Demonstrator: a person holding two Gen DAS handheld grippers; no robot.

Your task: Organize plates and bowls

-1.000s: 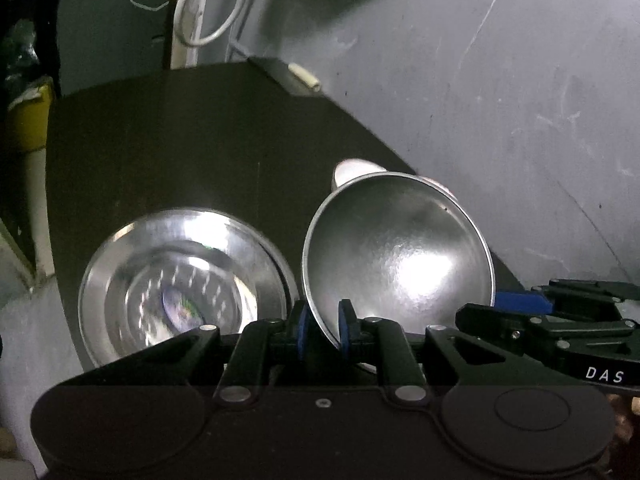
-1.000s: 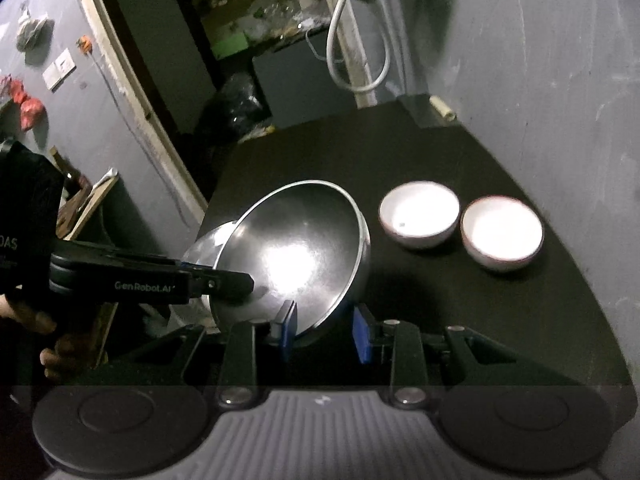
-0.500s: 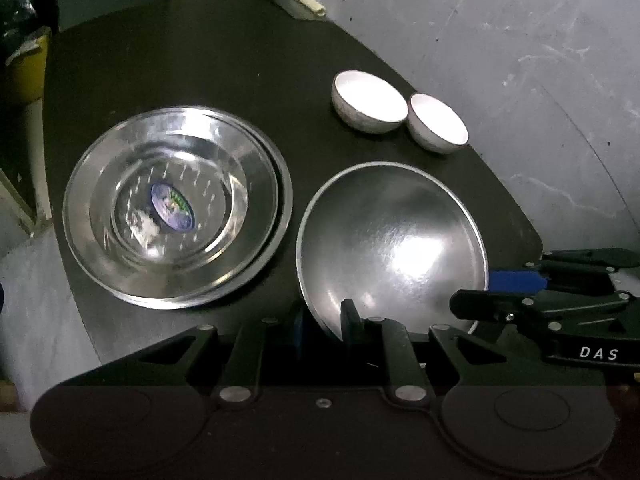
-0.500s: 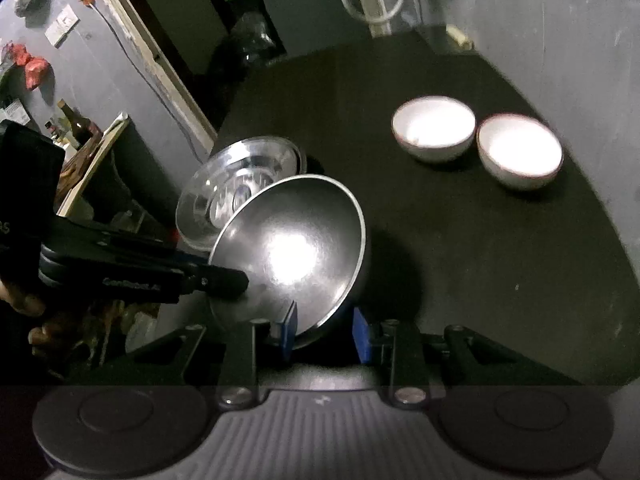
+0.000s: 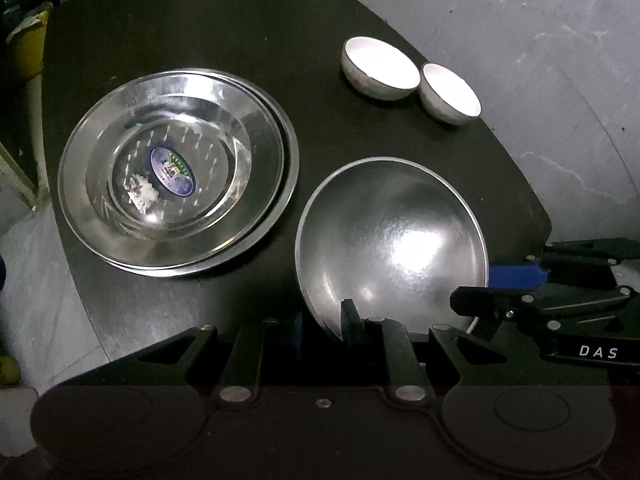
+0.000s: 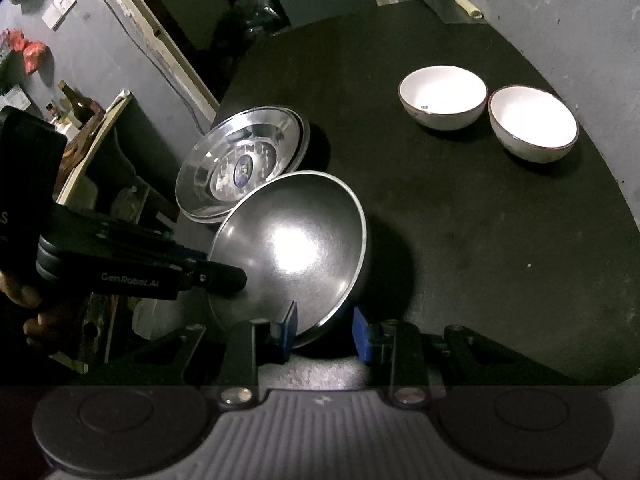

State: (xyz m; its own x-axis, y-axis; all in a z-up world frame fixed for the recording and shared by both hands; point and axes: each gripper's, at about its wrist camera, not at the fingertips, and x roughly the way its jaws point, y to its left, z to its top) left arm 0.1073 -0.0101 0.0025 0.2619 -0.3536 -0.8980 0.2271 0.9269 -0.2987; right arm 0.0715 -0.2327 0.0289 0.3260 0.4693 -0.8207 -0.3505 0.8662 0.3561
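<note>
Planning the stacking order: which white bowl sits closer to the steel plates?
The left white bowl, the larger-looking one; the right white bowl sits beyond it, farther from the steel plates.

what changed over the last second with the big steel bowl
Both grippers tipped downward, and the steel bowl, gripped at its rim by the left gripper and right gripper, came down from steeply tilted toward the table. The stacked plates and white bowls stayed put.
</note>
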